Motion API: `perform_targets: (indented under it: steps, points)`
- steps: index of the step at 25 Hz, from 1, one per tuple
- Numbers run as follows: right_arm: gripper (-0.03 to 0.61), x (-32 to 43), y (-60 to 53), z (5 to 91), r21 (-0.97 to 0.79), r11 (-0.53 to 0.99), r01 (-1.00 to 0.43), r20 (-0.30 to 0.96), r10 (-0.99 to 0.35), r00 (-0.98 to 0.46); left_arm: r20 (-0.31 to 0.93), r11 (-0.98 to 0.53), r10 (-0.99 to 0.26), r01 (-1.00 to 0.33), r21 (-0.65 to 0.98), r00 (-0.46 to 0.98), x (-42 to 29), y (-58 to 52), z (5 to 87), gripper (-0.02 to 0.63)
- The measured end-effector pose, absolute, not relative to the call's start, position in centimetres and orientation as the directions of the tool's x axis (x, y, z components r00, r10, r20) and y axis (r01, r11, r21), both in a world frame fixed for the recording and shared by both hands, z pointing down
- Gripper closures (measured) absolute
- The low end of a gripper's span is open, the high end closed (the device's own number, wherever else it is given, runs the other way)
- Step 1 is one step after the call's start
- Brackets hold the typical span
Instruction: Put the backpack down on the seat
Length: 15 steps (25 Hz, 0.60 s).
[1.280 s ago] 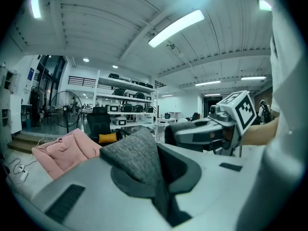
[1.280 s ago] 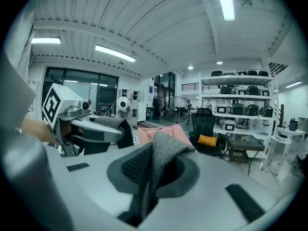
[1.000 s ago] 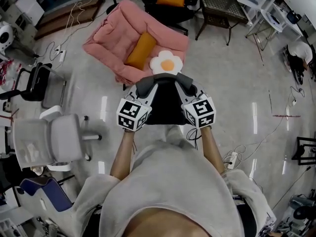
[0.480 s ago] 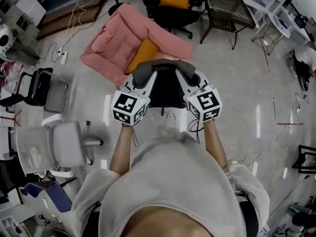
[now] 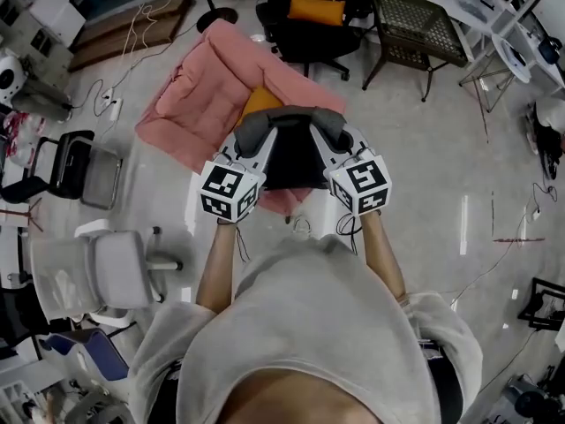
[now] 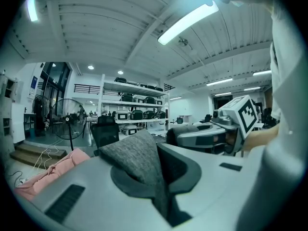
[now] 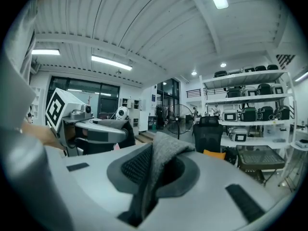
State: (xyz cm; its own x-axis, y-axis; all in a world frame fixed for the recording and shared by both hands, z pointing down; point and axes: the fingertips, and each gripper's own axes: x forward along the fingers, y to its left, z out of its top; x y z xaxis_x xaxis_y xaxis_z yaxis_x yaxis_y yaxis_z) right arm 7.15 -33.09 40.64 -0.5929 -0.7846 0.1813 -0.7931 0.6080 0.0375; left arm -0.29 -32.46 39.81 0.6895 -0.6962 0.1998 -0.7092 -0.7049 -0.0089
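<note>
**Carrying phase, seen from above.** The pink quilted lounge seat [image 5: 207, 91] lies on the floor ahead of you. In the head view its near edge passes under the load.

The black fabric backpack [image 5: 296, 157] hangs in the air between your forearms, over that near edge and resting on nothing. How high it hangs cannot be told. A long orange bolster cushion [image 5: 259, 102] lies on the seat just beyond the backpack's top. The grey felt shoulder straps [image 5: 291, 117] arch across the top of the backpack.

The left claw [image 6: 153, 177] is pressed together on one strap and the right claw [image 7: 150, 177] on the other. Each has a fold of grey cloth pinched between its jaws.

**To do the step well:**
- Carry the load forward over the seat's broad padded middle, clear of the cushion if you can.
- Lower both hands together so the backpack does not tilt.
- Let its base settle flat and the straps go slack before you loosen either claw.

Releasing early, or one side first, would likely tip the backpack toward the floor.
</note>
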Motion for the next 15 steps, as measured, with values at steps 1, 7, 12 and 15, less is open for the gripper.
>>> perform_targets:
  steps: [1, 7, 12, 15]
  points:
    - [0.546, 7.4, -34.0, 41.0, 0.032, 0.611, -0.791, 0.187, -0.781, -0.596, 0.208, -0.702, -0.697, -0.712, -0.007, 0.686, 0.0, -33.3, 40.1, 0.588]
    - [0.547, 8.6, -38.3, 43.2, -0.001, 0.633, -0.774, 0.221, -0.755, -0.617, 0.254, -0.684, -0.703, -0.730, 0.018, 0.665, 1.2, -37.6, 42.4, 0.588]
    - [0.546, 9.1, -40.4, 45.1, -0.037, 0.634, -0.773, 0.244, -0.744, -0.622, 0.287, -0.678, -0.697, -0.735, 0.035, 0.657, 1.8, -39.6, 44.1, 0.588]
    - [0.546, 9.1, -41.6, 46.1, -0.054, 0.627, -0.777, 0.258, -0.743, -0.618, 0.302, -0.680, -0.688, -0.732, 0.052, 0.660, 1.7, -40.6, 45.1, 0.588]
